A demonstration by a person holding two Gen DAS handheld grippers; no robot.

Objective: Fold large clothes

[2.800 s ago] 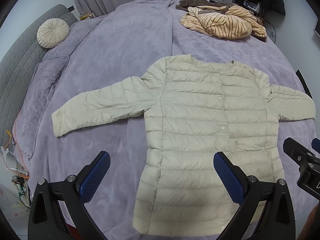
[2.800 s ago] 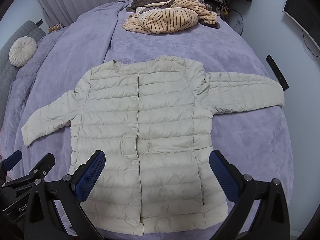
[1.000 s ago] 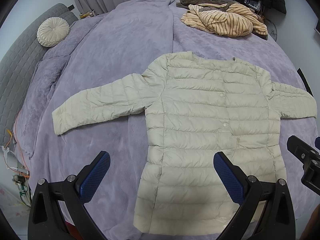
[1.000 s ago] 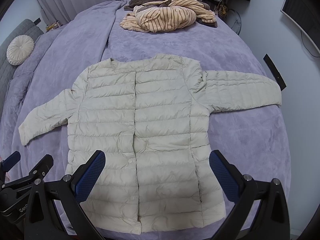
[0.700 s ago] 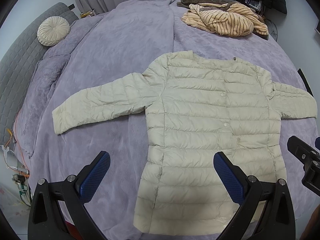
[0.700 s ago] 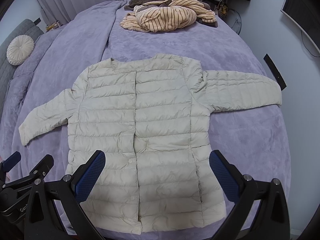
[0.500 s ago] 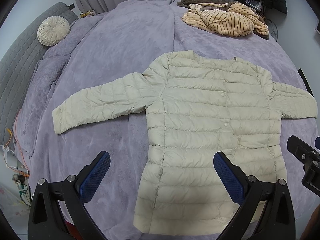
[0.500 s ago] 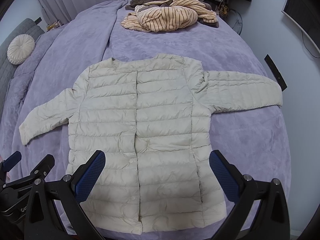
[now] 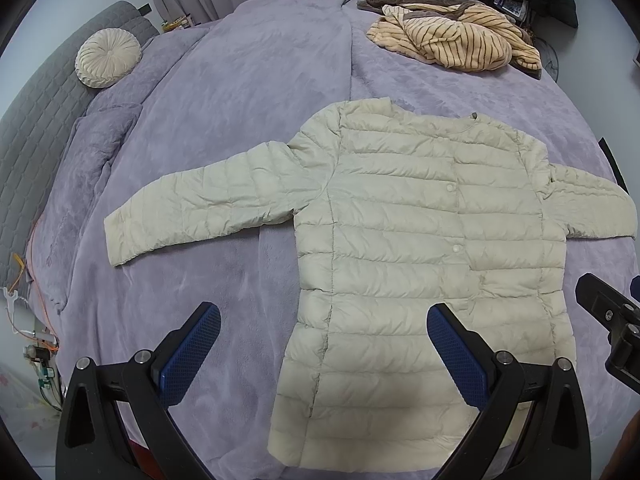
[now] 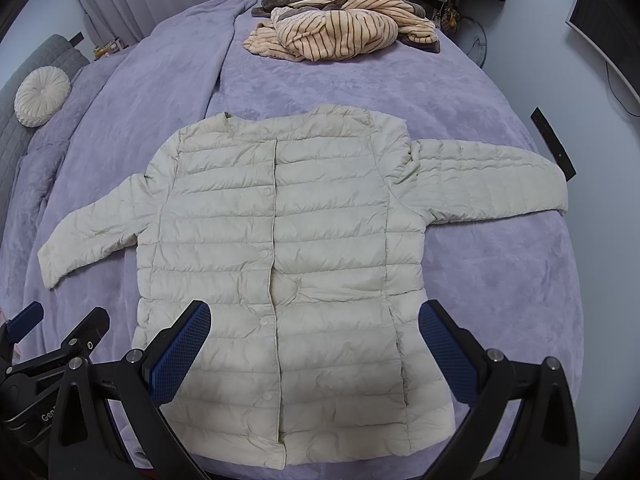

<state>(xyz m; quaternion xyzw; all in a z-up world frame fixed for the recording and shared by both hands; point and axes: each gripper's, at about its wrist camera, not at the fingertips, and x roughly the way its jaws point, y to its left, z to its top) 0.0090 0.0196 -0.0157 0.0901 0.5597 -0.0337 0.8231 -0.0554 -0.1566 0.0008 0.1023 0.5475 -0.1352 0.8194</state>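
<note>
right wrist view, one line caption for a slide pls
Open right tool above a cream puffer jacket spread flat on a purple bed.

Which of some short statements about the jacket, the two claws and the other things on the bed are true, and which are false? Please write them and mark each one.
1. The pale quilted jacket lies flat on the purple bedcover with both sleeves spread out. True.
2. The left claw is closed on the jacket's hem. False: it is open and holds nothing.
3. The right claw is open and empty. True.
4. The striped garment lies on top of the jacket. False: it is bunched at the far end of the bed, apart from the jacket.
5. The jacket front is closed, with snaps showing down the middle. True.
6. The round cushion rests on the jacket's sleeve. False: it sits by the grey headboard, far from the sleeve.
</note>
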